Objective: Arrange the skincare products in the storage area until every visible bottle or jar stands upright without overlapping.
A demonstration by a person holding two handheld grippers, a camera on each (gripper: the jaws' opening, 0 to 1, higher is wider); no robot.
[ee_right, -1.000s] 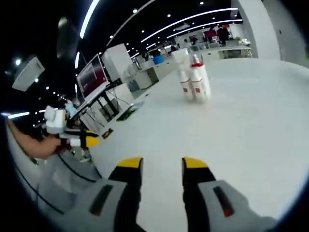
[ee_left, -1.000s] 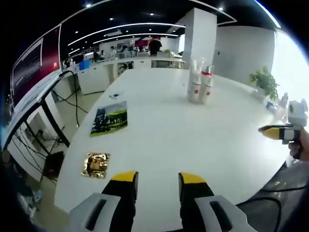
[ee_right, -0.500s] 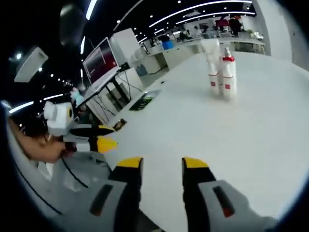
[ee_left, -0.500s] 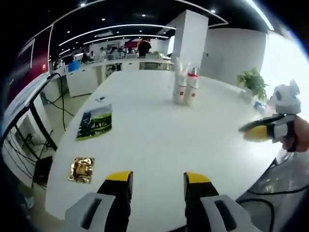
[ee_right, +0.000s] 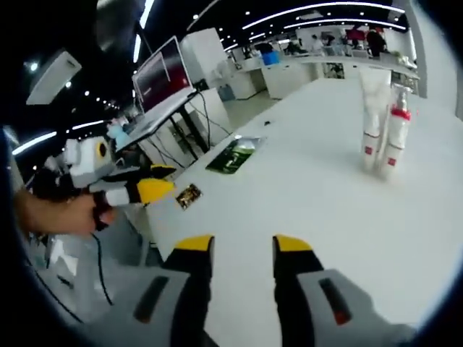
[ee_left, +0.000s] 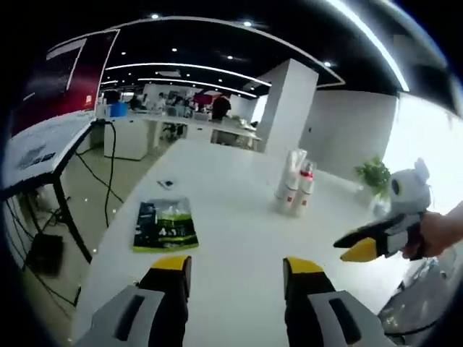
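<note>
Two white skincare containers stand upright and close together on the white table [ee_left: 239, 231]: a tube [ee_left: 289, 182] and a bottle with a red cap [ee_left: 304, 188]. The right gripper view shows the same tube [ee_right: 372, 119] and red-capped bottle [ee_right: 395, 136] at the right. My left gripper [ee_left: 237, 271] is open over the table's near edge, well short of them. My right gripper [ee_right: 241, 249] is open too, with nothing between its jaws. Each gripper also appears in the other's view, held by a hand: the right gripper [ee_left: 372, 242] and the left gripper [ee_right: 126, 188].
A green leaflet [ee_left: 163, 225] lies flat on the table [ee_right: 325, 210] left of the bottles, also seen as a leaflet [ee_right: 233, 155] beside a small gold packet [ee_right: 189, 195]. A potted plant [ee_left: 375, 176] stands at the far right. Desks, cables and a dark screen [ee_right: 155, 72] line the left.
Both views have shifted with the hands. The bottles sit further right in the right gripper view, and the gold packet has dropped out of the left gripper view. The bottles have not moved.
</note>
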